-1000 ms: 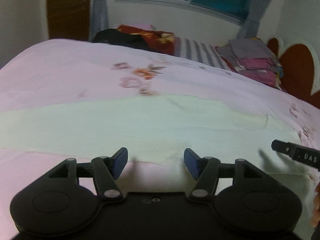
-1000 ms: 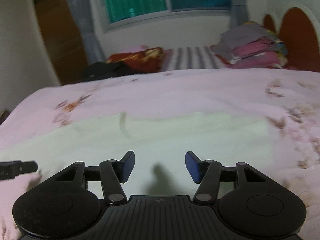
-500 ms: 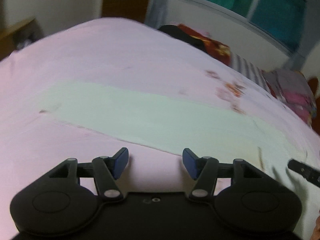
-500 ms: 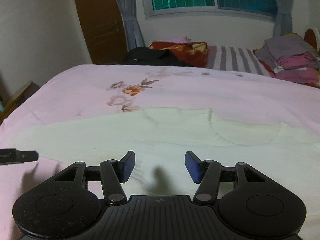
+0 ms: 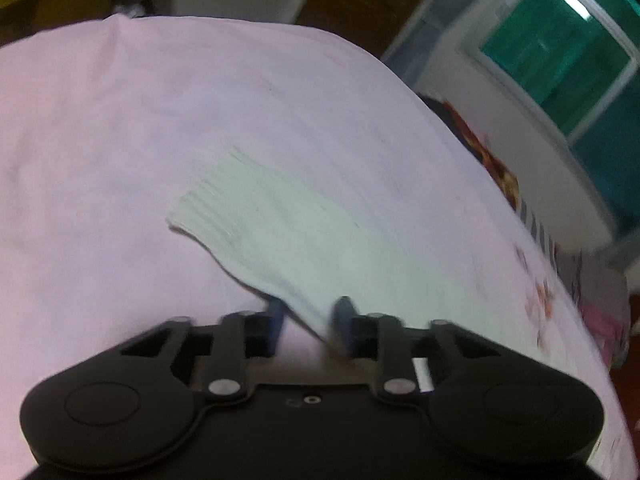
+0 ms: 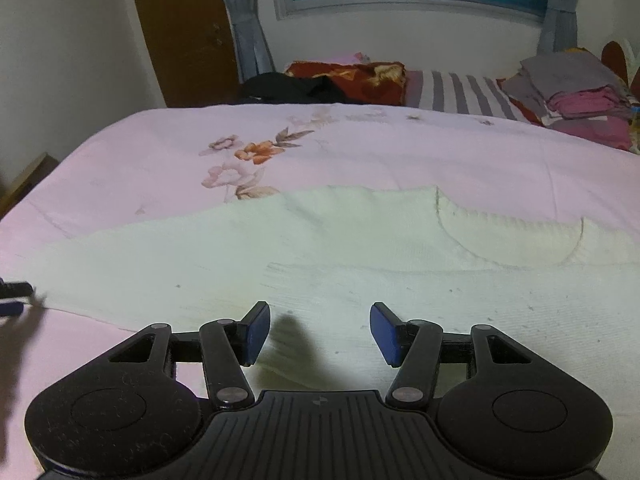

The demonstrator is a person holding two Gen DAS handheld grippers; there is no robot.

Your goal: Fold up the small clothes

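Note:
A pale cream knit sweater [image 6: 360, 264] lies spread flat on the pink floral bedsheet [image 6: 400, 152]. Its neckline [image 6: 508, 240] is at the right, and one sleeve runs left. In the left wrist view the sleeve [image 5: 280, 224] ends in a ribbed cuff [image 5: 200, 204]. My left gripper [image 5: 307, 318] is open, its fingers straddling the sleeve's near edge, narrower than before; the view is blurred. Its tip [image 6: 14, 298] shows at the left edge of the right wrist view. My right gripper [image 6: 318, 330] is open and empty over the sweater's body.
A stack of folded clothes [image 6: 580, 88] sits at the far right of the bed. A dark garment [image 6: 292, 88] and a red patterned pillow [image 6: 360, 76] lie at the far side under the window. A wooden door [image 6: 184, 28] stands at the left.
My left gripper has swung left along the sleeve to near the cuff and its fingers have drawn closer together. My right gripper has shifted slightly left over the sweater body, still open.

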